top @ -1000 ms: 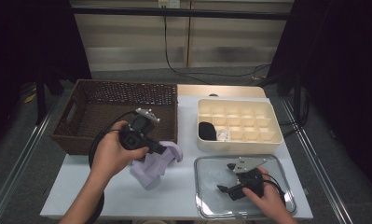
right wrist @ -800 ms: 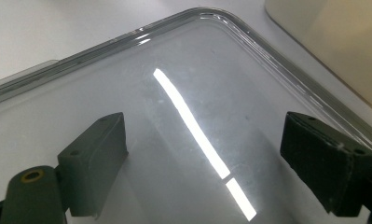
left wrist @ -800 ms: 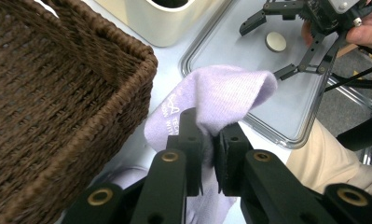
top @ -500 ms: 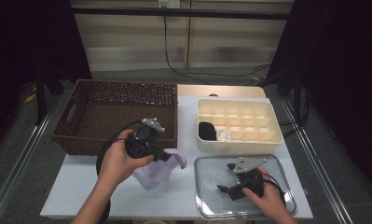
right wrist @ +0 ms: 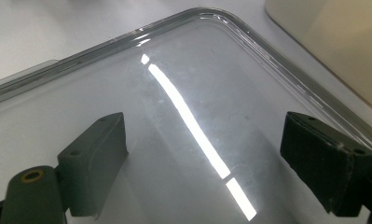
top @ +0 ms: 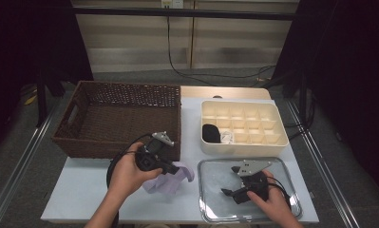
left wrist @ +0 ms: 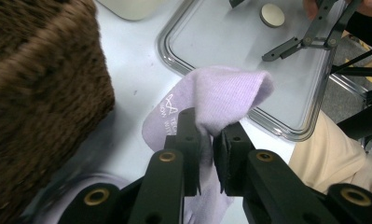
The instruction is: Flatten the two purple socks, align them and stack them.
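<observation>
A lilac sock (top: 169,181) lies partly on the white table (top: 82,190), in front of the wicker basket. Its free end (left wrist: 230,91) droops over the rim of the clear tray (top: 287,190). My left gripper (top: 172,168) is low over the table and shut on a fold of the sock (left wrist: 207,135). My right gripper (top: 227,194) rests on the clear tray (right wrist: 211,16) at the front right. It stands wide open (right wrist: 202,149) with nothing between its fingers. It also appears far off in the left gripper view (left wrist: 291,44).
A brown wicker basket (top: 116,118) stands at the back left, close beside the left gripper (left wrist: 39,93). At the back right a cream divided box (top: 268,124) holds a black item (top: 210,133) and a small white one (top: 226,137). A person's leg is below the table edge (left wrist: 323,154).
My left hand has sunk toward the table and shifted a little right and nearer, carrying the sock, which has settled lower. The right hand has stayed still.
</observation>
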Available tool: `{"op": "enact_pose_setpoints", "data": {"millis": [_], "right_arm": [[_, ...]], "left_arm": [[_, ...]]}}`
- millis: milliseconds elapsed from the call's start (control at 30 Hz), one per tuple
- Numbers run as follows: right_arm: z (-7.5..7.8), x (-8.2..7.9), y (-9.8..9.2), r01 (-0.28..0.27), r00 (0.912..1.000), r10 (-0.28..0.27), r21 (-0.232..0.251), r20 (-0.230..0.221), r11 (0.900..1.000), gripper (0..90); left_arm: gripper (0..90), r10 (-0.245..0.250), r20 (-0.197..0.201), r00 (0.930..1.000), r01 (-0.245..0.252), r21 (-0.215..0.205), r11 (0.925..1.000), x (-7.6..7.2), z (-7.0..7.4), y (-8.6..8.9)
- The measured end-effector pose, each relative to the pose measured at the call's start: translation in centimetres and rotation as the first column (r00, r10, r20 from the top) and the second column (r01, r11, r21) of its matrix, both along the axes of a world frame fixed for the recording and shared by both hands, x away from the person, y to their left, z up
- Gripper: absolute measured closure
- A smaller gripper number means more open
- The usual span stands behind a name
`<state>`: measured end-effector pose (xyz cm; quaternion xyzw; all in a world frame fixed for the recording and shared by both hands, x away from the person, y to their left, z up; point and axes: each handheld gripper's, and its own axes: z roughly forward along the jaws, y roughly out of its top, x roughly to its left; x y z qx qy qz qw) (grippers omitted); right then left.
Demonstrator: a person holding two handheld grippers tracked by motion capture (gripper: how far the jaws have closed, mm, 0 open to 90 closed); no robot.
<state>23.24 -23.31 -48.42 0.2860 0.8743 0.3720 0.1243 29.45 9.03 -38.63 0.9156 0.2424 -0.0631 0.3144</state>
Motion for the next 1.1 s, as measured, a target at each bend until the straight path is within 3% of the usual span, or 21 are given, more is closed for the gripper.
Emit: {"op": "enact_pose_setpoints", "data": {"millis": [367, 667, 800, 833, 967, 1100], "right_arm": [[0.0, 0.0, 0.0, -0.002, 1.0000, 0.002, 0.000, 0.001, 1.000, 14.0], [0.0, 0.0, 0.0, -0.002, 1.0000, 0.002, 0.000, 0.001, 1.000, 14.1], [0.0, 0.0, 0.0, -0.001, 1.0000, 0.001, -0.001, 0.002, 1.000, 14.1], [0.0, 0.0, 0.0, -0.002, 1.0000, 0.002, 0.000, 0.001, 1.000, 14.0], [0.0, 0.0, 0.0, -0.002, 1.0000, 0.002, 0.000, 0.001, 1.000, 14.0], [0.0, 0.0, 0.0, -0.002, 1.0000, 0.002, 0.000, 0.002, 1.000, 14.1]], "left_arm": [[79.3, -0.003, -0.040, 0.9992, 0.003, -0.011, 0.9999, -0.6, -2.8, -0.8], [74.8, -0.002, -0.020, 0.9998, 0.002, 0.007, 1.0000, -0.5, -3.9, -1.2], [64.4, 0.008, 0.032, 0.9995, -0.008, 0.013, 0.9999, -0.4, -4.4, -1.2], [59.3, 0.005, 0.038, 0.9993, -0.006, 0.015, 0.9999, -0.4, -4.4, -1.1], [54.4, 0.021, 0.058, 0.9981, -0.021, -0.003, 0.9998, -0.7, -4.2, -0.7], [55.5, 0.022, 0.064, 0.9977, -0.022, -0.009, 0.9997, -1.3, -3.7, -0.2]]}}
